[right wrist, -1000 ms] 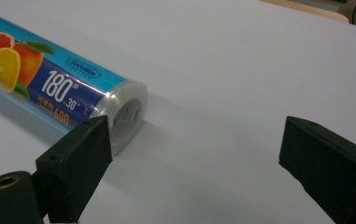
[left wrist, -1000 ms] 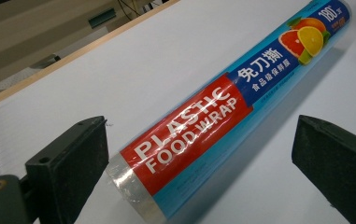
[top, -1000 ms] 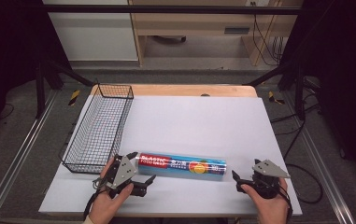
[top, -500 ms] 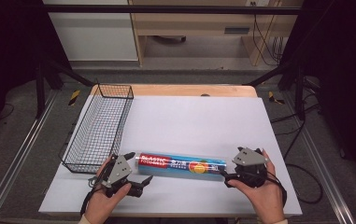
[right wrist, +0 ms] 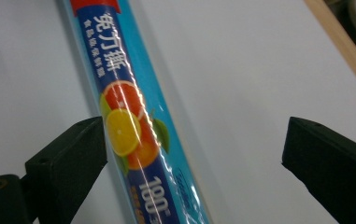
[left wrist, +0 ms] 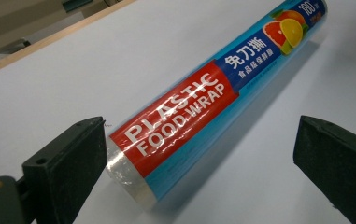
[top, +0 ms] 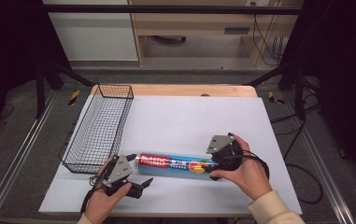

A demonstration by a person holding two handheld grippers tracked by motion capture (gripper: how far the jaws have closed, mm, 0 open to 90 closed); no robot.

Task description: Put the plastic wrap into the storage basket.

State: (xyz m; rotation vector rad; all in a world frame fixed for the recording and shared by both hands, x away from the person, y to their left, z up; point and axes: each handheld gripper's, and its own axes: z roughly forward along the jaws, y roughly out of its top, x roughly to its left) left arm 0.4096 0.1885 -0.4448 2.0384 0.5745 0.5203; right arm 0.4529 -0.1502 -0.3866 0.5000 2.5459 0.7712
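The right gripper [top: 217,161] is spread wide over one end of the roll of plastic wrap [top: 174,164], one jaw beside it, likely lining up a grasp. The left gripper [top: 138,184], also spread, waits at the other end. The wire basket [top: 102,128] stands just beyond it.

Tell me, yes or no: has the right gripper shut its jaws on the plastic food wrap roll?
No, the right gripper has its jaws wide apart around the plastic food wrap roll.
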